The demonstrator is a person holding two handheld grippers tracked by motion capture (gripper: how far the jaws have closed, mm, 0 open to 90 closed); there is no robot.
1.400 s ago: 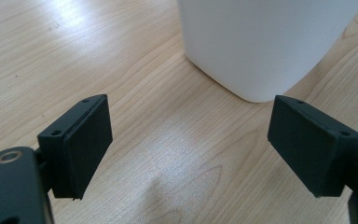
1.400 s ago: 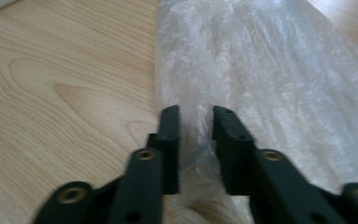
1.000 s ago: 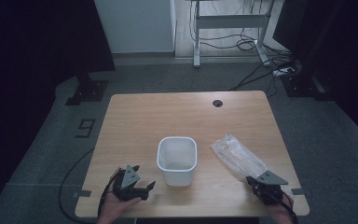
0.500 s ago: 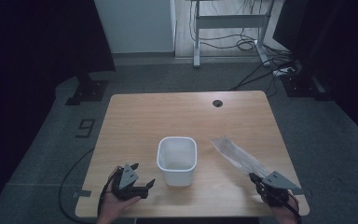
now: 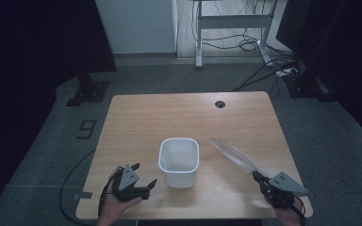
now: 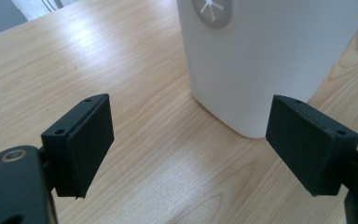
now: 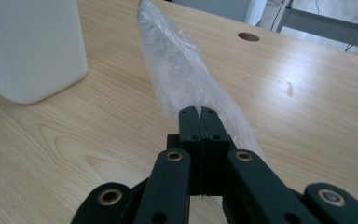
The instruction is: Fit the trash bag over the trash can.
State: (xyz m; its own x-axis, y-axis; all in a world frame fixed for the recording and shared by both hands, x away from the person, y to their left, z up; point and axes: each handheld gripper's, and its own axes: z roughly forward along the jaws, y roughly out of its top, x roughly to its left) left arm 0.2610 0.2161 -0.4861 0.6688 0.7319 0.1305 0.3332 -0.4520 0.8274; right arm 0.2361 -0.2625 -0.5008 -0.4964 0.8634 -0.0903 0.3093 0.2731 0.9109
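High view: right hand-held gripper [image 5: 256, 175], right of the white bin [image 5: 179, 161], clenched on a clear plastic bag [image 5: 235, 157]; left hand-held gripper [image 5: 146, 184], left of the bin, released on the tabletop [image 5: 169, 117].

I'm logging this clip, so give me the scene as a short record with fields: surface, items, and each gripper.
surface: wooden table
container: white bin, upright, mid-table
bag: clear plastic bag, pinched at one end, stretched toward the table's far side
right gripper: shut on the bag
left gripper: open, jaws wide, near the bin's wall, apart from it
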